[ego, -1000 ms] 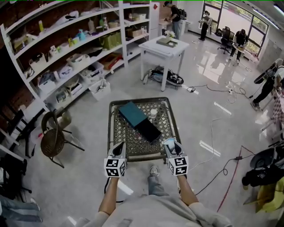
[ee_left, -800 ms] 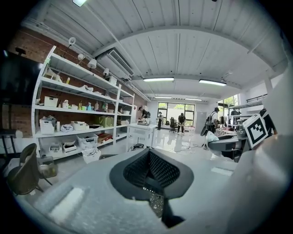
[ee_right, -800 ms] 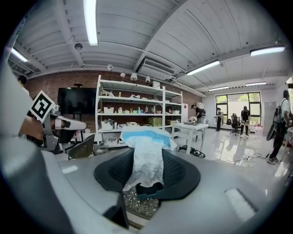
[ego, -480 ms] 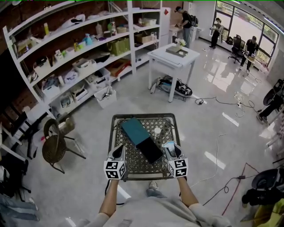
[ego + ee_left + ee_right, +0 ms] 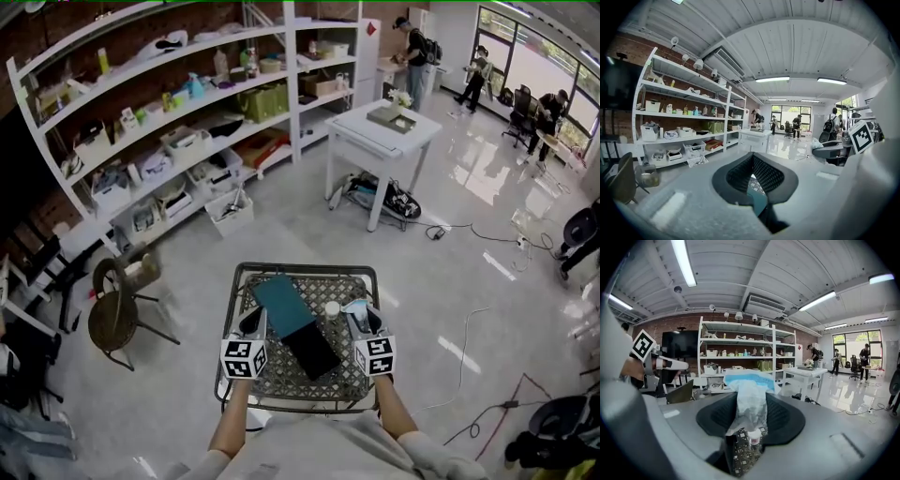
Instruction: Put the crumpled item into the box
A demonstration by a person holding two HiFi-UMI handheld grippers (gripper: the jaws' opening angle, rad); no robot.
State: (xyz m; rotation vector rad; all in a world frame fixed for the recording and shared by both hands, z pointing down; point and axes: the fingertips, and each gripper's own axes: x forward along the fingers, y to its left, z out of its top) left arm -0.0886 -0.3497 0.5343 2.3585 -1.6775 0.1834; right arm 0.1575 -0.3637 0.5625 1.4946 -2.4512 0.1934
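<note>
A small metal lattice table (image 5: 305,270) carries a teal box (image 5: 281,302) with a black flat part (image 5: 314,349) lying against its near end. My right gripper (image 5: 359,312) is over the table's right side, shut on a crumpled white and blue item (image 5: 356,305). In the right gripper view the crumpled item (image 5: 750,399) stands up between the dark pads of the right gripper (image 5: 751,413). A small white bottle (image 5: 332,308) stands just left of it. My left gripper (image 5: 253,323) hovers over the table's left side. Its pads meet at the tips with nothing between them (image 5: 753,174).
A wicker chair (image 5: 117,305) stands left of the table. White shelves (image 5: 169,141) full of goods line the brick wall behind. A white table (image 5: 384,127) with bags under it is further back. Cables (image 5: 487,234) trail on the floor at right. People stand far off.
Both grippers have come from the table's near edge to over its sides. The right gripper keeps the crumpled item. The table now lies lower in the head view.
</note>
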